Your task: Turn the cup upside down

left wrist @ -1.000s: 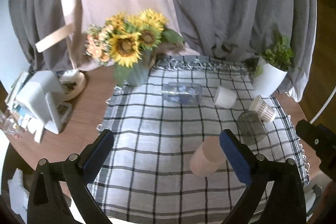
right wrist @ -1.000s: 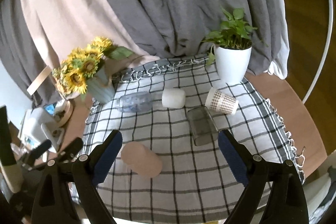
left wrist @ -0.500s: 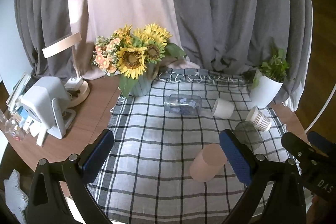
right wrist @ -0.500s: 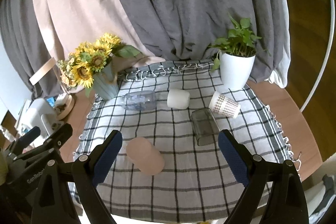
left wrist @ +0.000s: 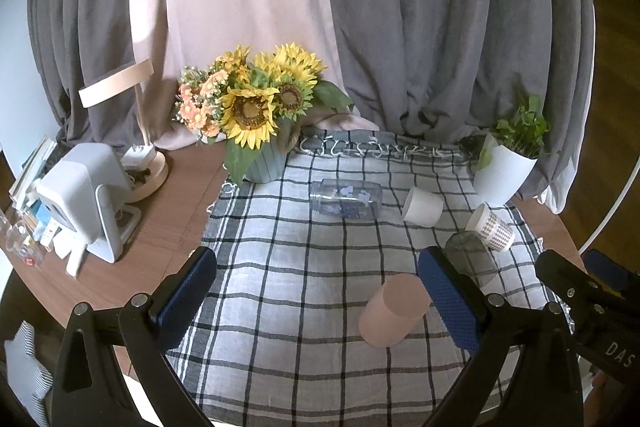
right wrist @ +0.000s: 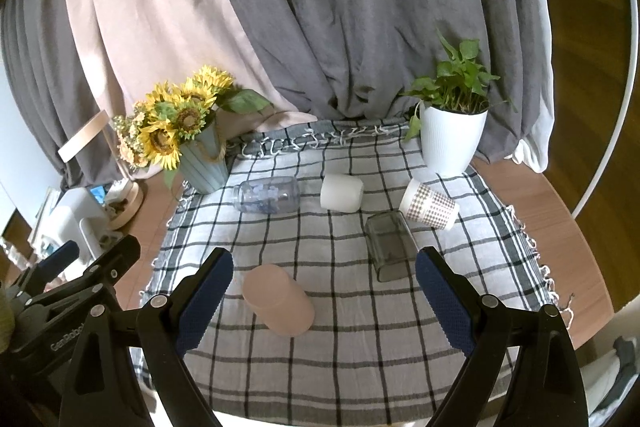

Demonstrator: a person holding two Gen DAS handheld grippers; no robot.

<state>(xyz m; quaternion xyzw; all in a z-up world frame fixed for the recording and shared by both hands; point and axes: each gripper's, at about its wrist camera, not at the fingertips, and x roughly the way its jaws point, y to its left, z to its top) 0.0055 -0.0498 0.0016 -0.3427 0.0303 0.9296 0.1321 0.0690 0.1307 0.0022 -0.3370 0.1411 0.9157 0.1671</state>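
- The left gripper (left wrist: 318, 297) is wide open and holds nothing. It hangs above the near part of the checked cloth (left wrist: 280, 307).
- The right gripper (right wrist: 324, 297) is wide open too, with nothing in it.
- The pink cup (right wrist: 278, 301) lies on its side on the cloth, near the front edge.
- Past the pink cup, more things lie tipped over on the cloth: a clear bottle (right wrist: 267, 199), a white cup (right wrist: 341, 191), a dotted paper cup (right wrist: 429, 204) and a dark see-through glass (right wrist: 389, 245).
- Sunflowers (right wrist: 176, 119) stand in a blue vase at the cloth's far left corner.
- A green plant in a white pot (right wrist: 452, 137) stands at the cloth's far right corner.
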